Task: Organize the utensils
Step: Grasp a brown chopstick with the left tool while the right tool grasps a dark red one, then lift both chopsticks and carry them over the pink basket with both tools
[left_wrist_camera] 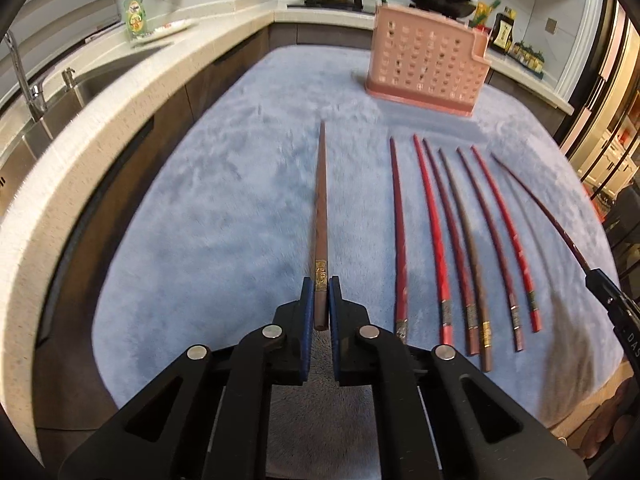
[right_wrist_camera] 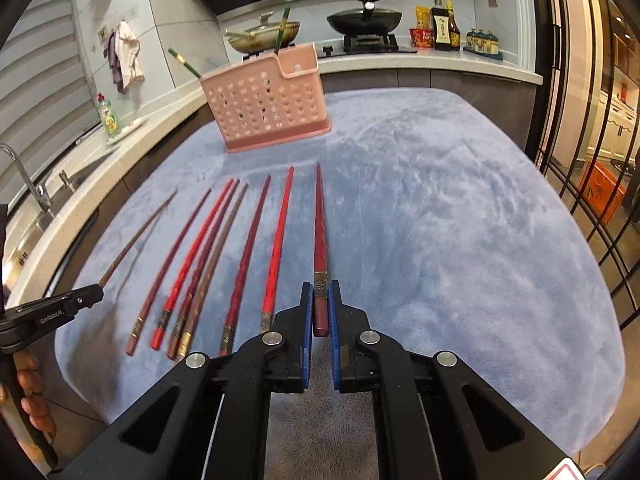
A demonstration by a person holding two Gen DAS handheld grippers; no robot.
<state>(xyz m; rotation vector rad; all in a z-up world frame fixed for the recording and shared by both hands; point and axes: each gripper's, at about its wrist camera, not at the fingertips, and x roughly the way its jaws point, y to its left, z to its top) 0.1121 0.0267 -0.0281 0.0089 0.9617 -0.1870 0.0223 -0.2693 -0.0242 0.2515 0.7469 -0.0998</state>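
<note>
Two chopsticks clamped, my left jaws (left_wrist_camera: 321, 306) and right jaws (right_wrist_camera: 320, 308) | six remain on worktop (right_wrist_camera: 440, 220) | holder (right_wrist_camera: 266, 110) nearly empty

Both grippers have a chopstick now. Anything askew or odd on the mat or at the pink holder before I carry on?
Nothing damaged or spilled. Six chopsticks still lie in a loose fan on the blue mat, two crossing. The pink holder stands upright, with two green chopsticks leaning apart.

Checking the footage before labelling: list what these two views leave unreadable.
- Pink holder interior: both views, perforated wall hides it.
- Green sticks inside it: lower ends hidden.
- Left gripper chopstick: butt hidden between blue pads.
- Bottle labels: right wrist view, too small.
</note>
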